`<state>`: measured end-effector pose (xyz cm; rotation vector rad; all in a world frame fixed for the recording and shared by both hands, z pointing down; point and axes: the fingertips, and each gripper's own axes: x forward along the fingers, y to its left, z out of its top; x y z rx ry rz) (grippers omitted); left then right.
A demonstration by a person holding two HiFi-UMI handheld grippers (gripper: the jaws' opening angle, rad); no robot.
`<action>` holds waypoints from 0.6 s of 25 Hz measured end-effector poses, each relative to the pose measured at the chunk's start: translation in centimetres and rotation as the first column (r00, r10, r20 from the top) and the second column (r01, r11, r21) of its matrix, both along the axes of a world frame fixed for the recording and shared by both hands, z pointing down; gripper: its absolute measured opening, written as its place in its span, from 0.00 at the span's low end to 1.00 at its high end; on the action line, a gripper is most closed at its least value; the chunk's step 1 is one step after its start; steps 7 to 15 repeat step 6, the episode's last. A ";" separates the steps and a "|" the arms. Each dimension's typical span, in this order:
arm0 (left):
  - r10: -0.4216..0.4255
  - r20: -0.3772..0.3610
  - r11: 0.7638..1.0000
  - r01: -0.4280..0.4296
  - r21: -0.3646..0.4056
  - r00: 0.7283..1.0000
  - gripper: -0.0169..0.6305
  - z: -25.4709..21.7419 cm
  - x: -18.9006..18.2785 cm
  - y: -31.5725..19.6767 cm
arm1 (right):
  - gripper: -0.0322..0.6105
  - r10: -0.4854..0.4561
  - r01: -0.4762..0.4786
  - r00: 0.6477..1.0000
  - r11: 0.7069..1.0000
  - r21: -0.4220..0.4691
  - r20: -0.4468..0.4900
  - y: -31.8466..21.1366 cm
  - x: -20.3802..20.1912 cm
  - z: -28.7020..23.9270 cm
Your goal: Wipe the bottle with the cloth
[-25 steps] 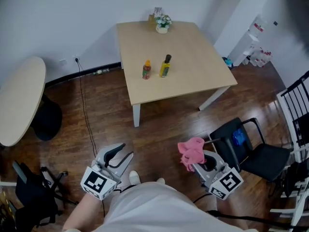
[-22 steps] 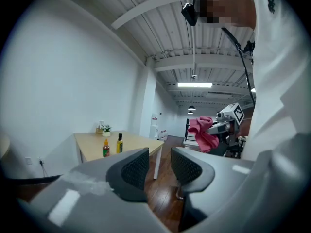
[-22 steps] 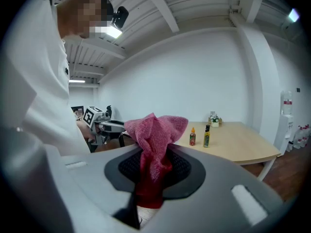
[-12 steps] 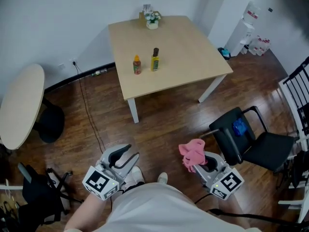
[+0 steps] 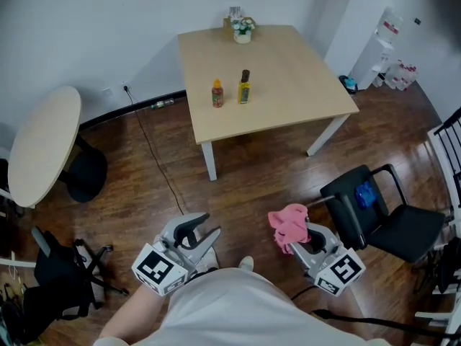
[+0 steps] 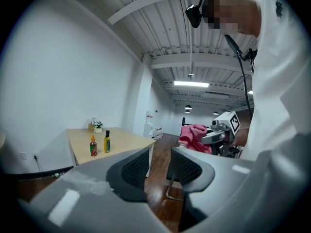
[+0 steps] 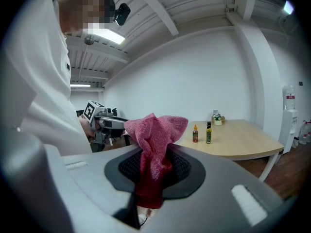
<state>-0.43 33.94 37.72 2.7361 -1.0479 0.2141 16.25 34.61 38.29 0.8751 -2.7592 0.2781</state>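
Observation:
Two small bottles stand on the light wooden table [image 5: 288,85] far ahead: a red one with an orange cap [image 5: 217,94] and a yellow-green one with a dark cap [image 5: 245,87]. Both also show in the left gripper view, the red bottle [image 6: 92,145] beside the yellow-green bottle [image 6: 107,142], and in the right gripper view as the red bottle [image 7: 195,134] and yellow-green bottle [image 7: 209,133]. My right gripper [image 5: 301,238] is shut on a bunched pink cloth [image 5: 289,225], cloth [image 7: 153,140]. My left gripper [image 5: 202,235] is open and holds nothing, well short of the table.
A potted plant [image 5: 243,30] sits at the table's far edge. A round table [image 5: 39,146] stands at the left, a black chair [image 5: 374,211] at the right with a blue item on its seat. A cable [image 5: 155,157] runs across the wooden floor.
The view has shifted as the person moves; the table and bottles sit slightly further right in the picture than half a second ago. Both grippers keep their state.

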 end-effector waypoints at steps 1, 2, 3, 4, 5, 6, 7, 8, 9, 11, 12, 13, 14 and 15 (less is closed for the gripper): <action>-0.004 0.001 1.000 0.004 -0.001 1.000 0.26 0.1 -0.1 0.1 | 0.19 -0.005 0.005 1.000 1.000 0.002 0.001 0.0 -0.1 0.0; -0.007 0.002 1.000 0.007 -0.001 1.000 0.26 0.2 -0.1 0.2 | 0.19 -0.010 0.010 1.000 1.000 0.003 0.002 0.0 -0.1 -0.1; -0.010 0.002 1.000 0.010 -0.001 1.000 0.26 0.2 -0.2 0.3 | 0.19 -0.015 0.015 1.000 1.000 0.003 0.002 0.0 -0.2 -0.1; -0.013 0.003 1.000 0.013 -0.002 1.000 0.26 0.3 -0.2 0.4 | 0.19 -0.018 0.018 1.000 1.000 0.004 0.002 0.0 -0.2 -0.1; -0.017 0.005 1.000 0.017 -0.005 1.000 0.26 0.3 -0.3 0.4 | 0.19 -0.022 0.022 1.000 1.000 0.005 0.001 0.0 -0.1 -0.2; -0.021 0.006 1.000 0.021 -0.007 1.000 0.26 0.4 -0.3 0.4 | 0.19 -0.025 0.025 1.000 1.000 0.005 0.000 0.1 -0.1 -0.2; -0.021 0.006 1.000 0.021 -0.007 1.000 0.26 0.4 -0.3 0.4 | 0.19 -0.025 0.025 1.000 1.000 0.005 0.000 0.1 -0.1 -0.2; -0.021 0.006 1.000 0.021 -0.007 1.000 0.26 0.4 -0.3 0.4 | 0.19 -0.025 0.025 1.000 1.000 0.005 0.000 0.1 -0.1 -0.2; -0.021 0.006 1.000 0.021 -0.007 1.000 0.26 0.4 -0.3 0.4 | 0.19 -0.025 0.025 1.000 1.000 0.005 0.000 0.1 -0.1 -0.2; -0.021 0.006 1.000 0.021 -0.007 1.000 0.26 0.4 -0.3 0.4 | 0.19 -0.025 0.025 1.000 1.000 0.005 0.000 0.1 -0.1 -0.2; -0.021 0.006 1.000 0.021 -0.007 1.000 0.26 0.4 -0.3 0.4 | 0.19 -0.025 0.025 1.000 1.000 0.005 0.000 0.1 -0.1 -0.2; -0.021 0.006 1.000 0.021 -0.007 1.000 0.26 0.4 -0.3 0.4 | 0.19 -0.025 0.025 1.000 1.000 0.005 0.000 0.1 -0.1 -0.2; -0.021 0.006 1.000 0.021 -0.007 1.000 0.26 0.4 -0.3 0.4 | 0.19 -0.025 0.025 1.000 1.000 0.005 0.000 0.1 -0.1 -0.2; -0.021 0.006 1.000 0.021 -0.007 1.000 0.26 0.4 -0.3 0.4 | 0.19 -0.025 0.025 1.000 1.000 0.005 0.000 0.1 -0.1 -0.2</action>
